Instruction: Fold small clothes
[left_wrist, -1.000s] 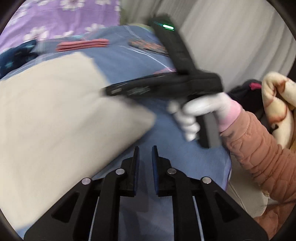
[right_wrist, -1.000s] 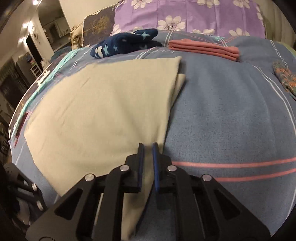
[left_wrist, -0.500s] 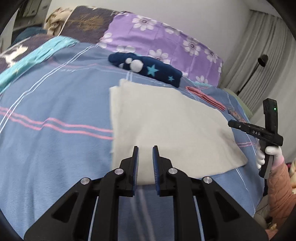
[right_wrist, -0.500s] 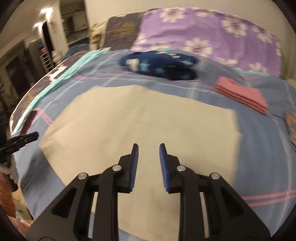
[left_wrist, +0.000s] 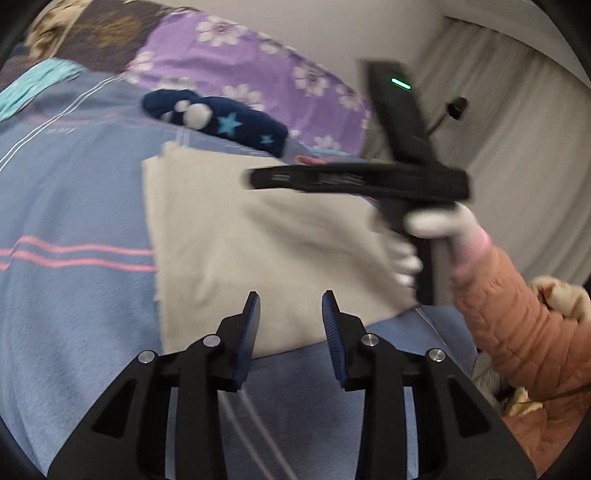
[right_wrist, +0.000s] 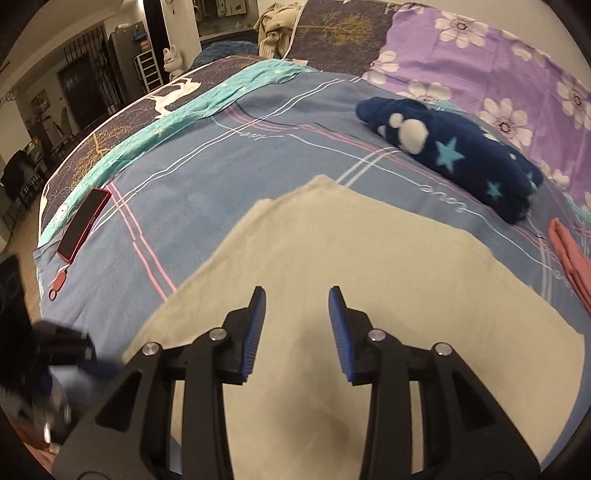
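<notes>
While your cream cloth (right_wrist: 354, 288) lies flat on the blue bedspread (right_wrist: 221, 166), apparently folded at least once, further folds likely remain. Left gripper (left_wrist: 291, 317): jaws wide, empty, at the cloth's near edge. Right gripper (right_wrist: 297, 314): wide, empty, over the cloth. Half a second ago both stood narrower. Beyond: navy star-print garment (right_wrist: 454, 155); folded pink item (right_wrist: 569, 254); red phone (right_wrist: 84, 223).

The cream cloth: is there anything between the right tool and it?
Nothing visible. The open right tool hangs over the cream cloth, with only bare cloth between its jaws. The navy star garment and red phone lie apart.
</notes>
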